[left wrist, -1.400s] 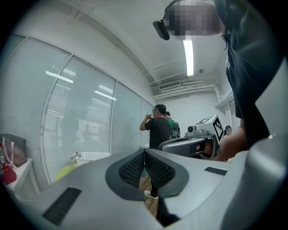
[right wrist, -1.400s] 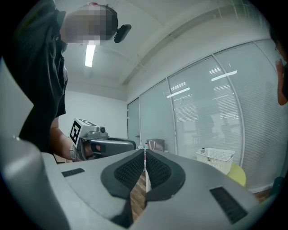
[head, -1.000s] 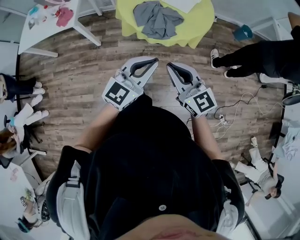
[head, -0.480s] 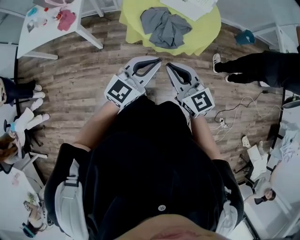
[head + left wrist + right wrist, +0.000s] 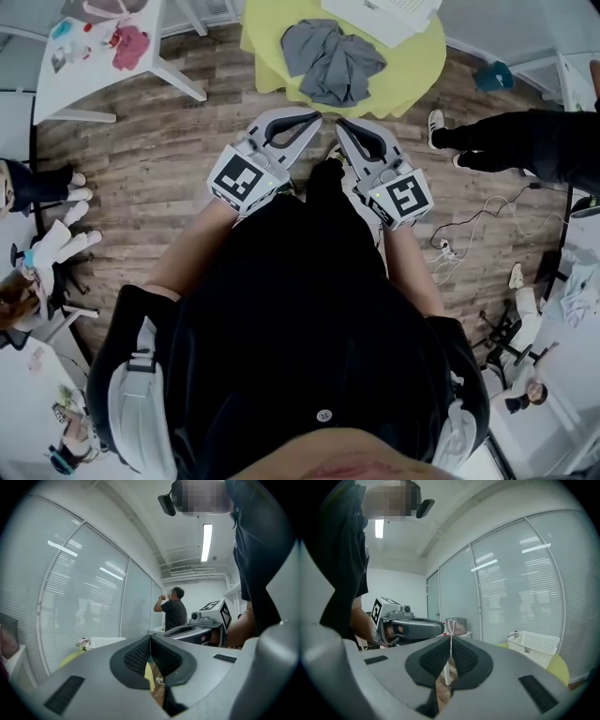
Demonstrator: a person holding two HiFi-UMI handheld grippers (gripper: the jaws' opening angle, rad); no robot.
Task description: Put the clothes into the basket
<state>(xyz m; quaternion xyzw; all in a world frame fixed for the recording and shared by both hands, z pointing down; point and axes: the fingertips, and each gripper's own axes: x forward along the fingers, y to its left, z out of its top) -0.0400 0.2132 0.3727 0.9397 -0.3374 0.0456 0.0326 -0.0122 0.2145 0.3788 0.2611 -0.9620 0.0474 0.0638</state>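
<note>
- While neither tool has reached the table, no part of the task appears begun; items as follows.
- Left gripper: jaws pressed together, nothing between them; held low before the person's body, tip aimed at the near edge of the table.
- Right gripper: jaws likewise pressed together and empty; just beside the left one, tips near each other but apart.
- Grey clothes: one crumpled heap, number of garments not clear; lies toward the middle of the round yellow table, beyond both grippers and touched by neither.
- White lattice basket: stands on the same table, toward its far edge behind the heap; contents cannot be seen.
- Handling, as judged: soft, light, limp cloth that will sag and trail when lifted; not fragile, not slippery. Best pinched at a raised fold or bunched ridge near the top of the heap, so that several layers are caught. A loose hem may drag over the table edge or snag on the basket rim.
</note>
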